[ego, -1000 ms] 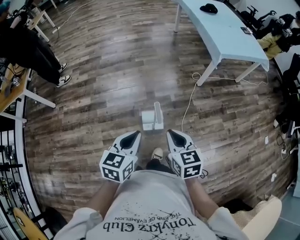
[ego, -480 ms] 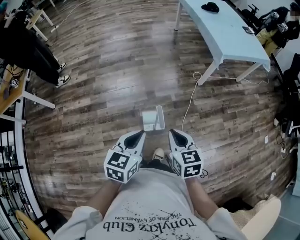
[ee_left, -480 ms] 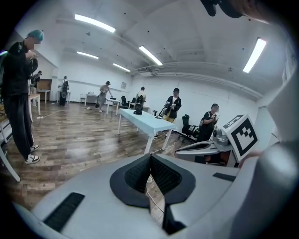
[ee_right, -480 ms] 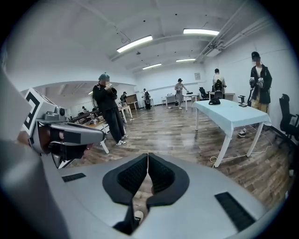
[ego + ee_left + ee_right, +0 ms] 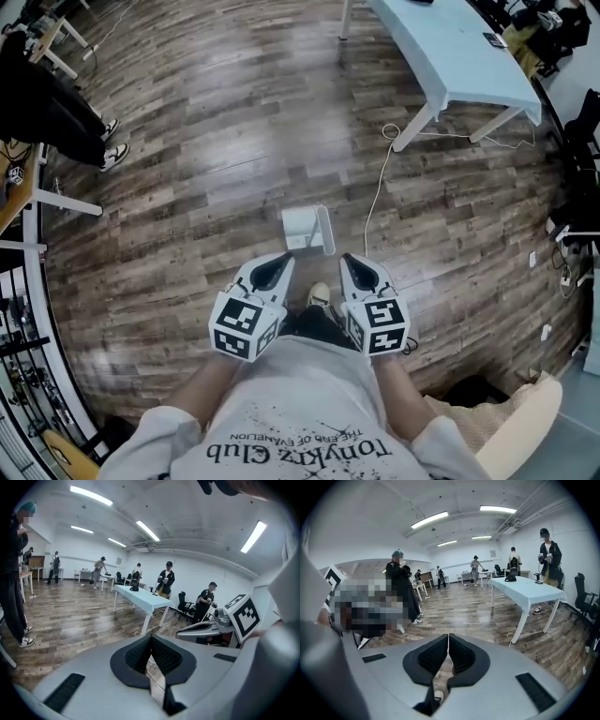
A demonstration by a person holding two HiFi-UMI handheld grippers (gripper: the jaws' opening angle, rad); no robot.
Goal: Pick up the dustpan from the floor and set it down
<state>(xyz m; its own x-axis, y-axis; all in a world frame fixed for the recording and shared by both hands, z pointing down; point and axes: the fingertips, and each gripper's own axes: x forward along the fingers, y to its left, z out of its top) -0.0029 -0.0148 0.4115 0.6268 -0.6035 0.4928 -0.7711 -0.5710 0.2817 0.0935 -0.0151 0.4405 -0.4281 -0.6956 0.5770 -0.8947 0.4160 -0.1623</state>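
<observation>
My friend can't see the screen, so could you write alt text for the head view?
A white dustpan sits on the wood floor just ahead of the left tool and right tool, both shut and empty. A pale blue table stands farther off.

Dustpan [image 5: 307, 228] too small for detail; table [image 5: 450, 66] cut off by top edge.

An open lab-like workroom: plank floor [image 5: 234, 141], long pale table [image 5: 450, 56], office chair [image 5: 582, 598], strip lights [image 5: 429, 520].
</observation>
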